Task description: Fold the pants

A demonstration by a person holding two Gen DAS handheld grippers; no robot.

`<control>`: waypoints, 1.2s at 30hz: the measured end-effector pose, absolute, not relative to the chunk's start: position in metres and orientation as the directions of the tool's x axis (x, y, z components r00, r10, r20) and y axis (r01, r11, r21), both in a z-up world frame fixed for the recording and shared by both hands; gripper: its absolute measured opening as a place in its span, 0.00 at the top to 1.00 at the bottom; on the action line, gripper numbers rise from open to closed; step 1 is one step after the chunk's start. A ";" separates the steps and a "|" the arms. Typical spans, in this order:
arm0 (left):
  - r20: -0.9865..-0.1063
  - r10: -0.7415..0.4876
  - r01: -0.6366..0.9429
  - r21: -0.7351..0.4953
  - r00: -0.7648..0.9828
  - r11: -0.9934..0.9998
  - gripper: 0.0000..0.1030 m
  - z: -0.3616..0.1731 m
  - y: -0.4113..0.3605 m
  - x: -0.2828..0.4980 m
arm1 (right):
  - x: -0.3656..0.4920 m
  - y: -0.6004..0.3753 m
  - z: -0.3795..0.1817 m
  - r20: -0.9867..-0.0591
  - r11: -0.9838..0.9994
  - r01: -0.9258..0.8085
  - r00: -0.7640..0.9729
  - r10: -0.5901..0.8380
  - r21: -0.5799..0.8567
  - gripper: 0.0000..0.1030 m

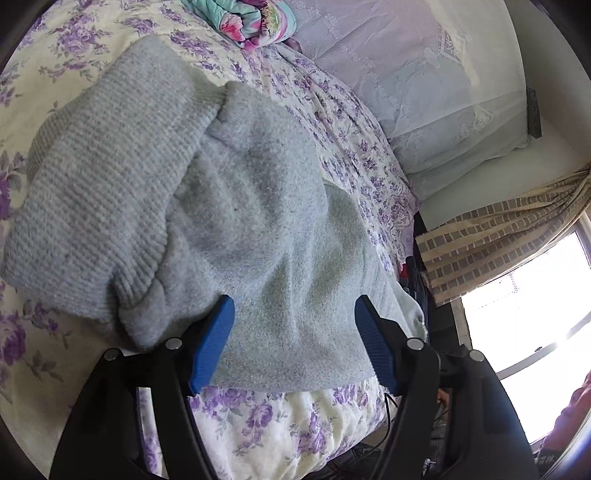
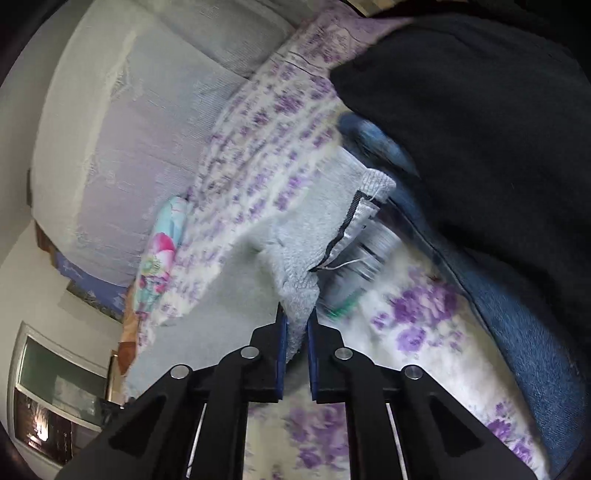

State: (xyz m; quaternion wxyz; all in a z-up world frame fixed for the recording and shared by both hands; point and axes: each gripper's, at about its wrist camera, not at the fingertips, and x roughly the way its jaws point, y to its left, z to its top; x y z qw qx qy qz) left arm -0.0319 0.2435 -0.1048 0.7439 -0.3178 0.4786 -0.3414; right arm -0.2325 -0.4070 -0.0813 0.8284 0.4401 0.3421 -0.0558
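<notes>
Grey knit pants [image 1: 207, 206] lie partly folded on a floral bedspread [image 1: 280, 421], a ribbed part turned over on the left. My left gripper [image 1: 294, 306] hovers at their near edge, its blue fingers [image 1: 212, 343] spread wide with the fabric lying between them and the pads not pressing on it. In the right wrist view my right gripper [image 2: 294, 314] is shut on a bunched edge of the grey pants [image 2: 306, 236], close to a hem with a dark seam. The pinched fabric rises from the bedspread [image 2: 417, 332].
A folded colourful blanket [image 1: 247, 22] and a pale lace pillow [image 1: 413, 81] lie at the head of the bed. A checked curtain [image 1: 491, 236] and a bright window [image 1: 528, 321] are to the right. Dark jeans [image 2: 524, 332] and a black garment [image 2: 480, 110] lie beside the pants.
</notes>
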 end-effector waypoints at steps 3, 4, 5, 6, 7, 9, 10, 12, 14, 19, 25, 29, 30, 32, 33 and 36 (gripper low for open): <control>-0.520 -0.795 0.205 -0.781 0.312 0.591 0.36 -0.101 0.243 -0.035 | -0.240 -0.411 -0.095 -0.587 0.538 0.400 0.776 0.232 0.742 0.85; -0.537 -0.782 0.216 -0.762 0.315 0.611 0.36 -0.096 0.240 -0.038 | -0.242 -0.411 -0.089 -0.583 0.542 0.398 0.781 0.222 0.740 0.72; -0.554 -0.770 0.234 -0.741 0.317 0.630 0.36 -0.090 0.235 -0.041 | -0.245 -0.411 -0.082 -0.584 0.555 0.398 0.786 0.204 0.730 0.47; -0.565 -0.762 0.261 -0.721 0.316 0.642 0.36 -0.083 0.228 -0.044 | -0.248 -0.411 -0.076 -0.588 0.571 0.401 0.788 0.183 0.716 0.38; -0.564 -0.765 0.291 -0.709 0.311 0.642 0.36 -0.076 0.221 -0.047 | -0.250 -0.412 -0.071 -0.600 0.586 0.415 0.784 0.158 0.696 0.36; -0.543 -0.787 0.358 -0.701 0.292 0.616 0.35 -0.061 0.199 -0.053 | -0.253 -0.419 -0.073 -0.597 0.569 0.424 0.788 0.152 0.705 0.36; -0.536 -0.797 0.393 -0.694 0.278 0.604 0.34 -0.054 0.185 -0.054 | -0.253 -0.423 -0.078 -0.582 0.534 0.426 0.797 0.161 0.731 0.36; -0.536 -0.808 0.468 -0.664 0.246 0.583 0.34 -0.041 0.151 -0.058 | -0.248 -0.429 -0.088 -0.548 0.475 0.415 0.816 0.184 0.776 0.38; -0.544 -0.807 0.527 -0.628 0.231 0.573 0.29 -0.035 0.118 -0.061 | -0.237 -0.428 -0.096 -0.545 0.463 0.414 0.816 0.192 0.784 0.37; -0.722 -0.673 0.503 -0.527 0.160 0.685 0.20 -0.097 0.065 -0.053 | -0.228 -0.425 -0.096 -0.555 0.491 0.418 0.814 0.171 0.764 0.32; -0.683 -0.692 0.575 -0.478 0.232 0.664 0.20 -0.093 0.091 -0.083 | -0.249 -0.406 -0.044 -0.542 0.644 0.427 0.840 -0.024 0.635 0.30; -0.617 -0.719 0.513 -0.526 0.319 0.679 0.20 -0.071 0.125 -0.072 | -0.181 -0.339 0.001 -0.458 0.814 0.100 0.863 0.215 0.571 0.30; -0.603 -0.706 0.497 -0.513 0.372 0.700 0.20 -0.063 0.138 -0.070 | -0.156 -0.318 0.005 -0.450 0.817 0.005 0.837 0.312 0.577 0.32; -0.585 -0.674 0.449 -0.504 0.451 0.738 0.18 -0.052 0.163 -0.065 | -0.103 -0.269 0.005 -0.458 0.800 -0.147 0.754 0.471 0.581 0.43; -0.582 -0.654 0.414 -0.507 0.483 0.756 0.18 -0.050 0.176 -0.062 | -0.079 -0.243 0.003 -0.466 0.790 -0.204 0.712 0.525 0.579 0.49; -0.583 -0.597 0.296 -0.532 0.552 0.793 0.15 -0.049 0.217 -0.054 | -0.020 -0.166 -0.009 -0.503 0.753 -0.339 0.582 0.639 0.564 0.66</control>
